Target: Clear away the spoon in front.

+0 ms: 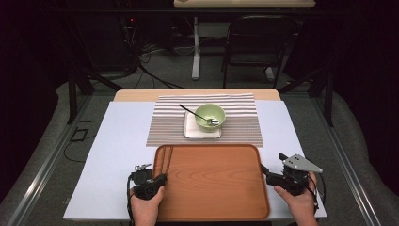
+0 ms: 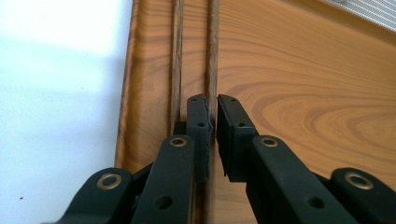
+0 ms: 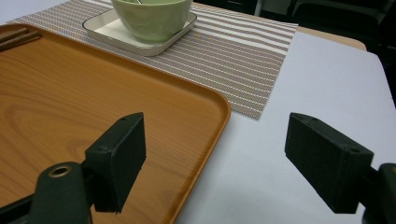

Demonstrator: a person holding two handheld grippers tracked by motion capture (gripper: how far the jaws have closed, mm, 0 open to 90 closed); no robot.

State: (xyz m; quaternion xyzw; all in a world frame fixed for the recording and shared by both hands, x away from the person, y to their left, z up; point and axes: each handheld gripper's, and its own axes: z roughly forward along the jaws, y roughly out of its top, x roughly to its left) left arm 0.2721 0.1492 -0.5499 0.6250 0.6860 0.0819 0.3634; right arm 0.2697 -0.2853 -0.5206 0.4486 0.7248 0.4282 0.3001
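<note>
The left tongs [image 2: 212,105] are clenched on the near end of a thin brown chopstick [image 2: 212,56], 1 of 2 lying straight ahead of them on the glossy wood-grain tray [image 2: 303,93]. It looks light, stiff and slippery, so gripping nearer mid-length should stop it swivelling. The right tongs [image 3: 215,135] gape released astride the tray's rim.

We see an orange-brown tray [image 1: 216,188] with a wood-grain pattern, and on it two dark brown chopsticks [image 2: 212,56]. Beyond lies a placemat [image 1: 240,125] striped grey and white, bearing a white square plate [image 1: 190,131] with a dark rim and a pale green bowl [image 1: 210,115]. The table cover [image 1: 117,150] is pale lavender-white; both grippers' jaws are black.
</note>
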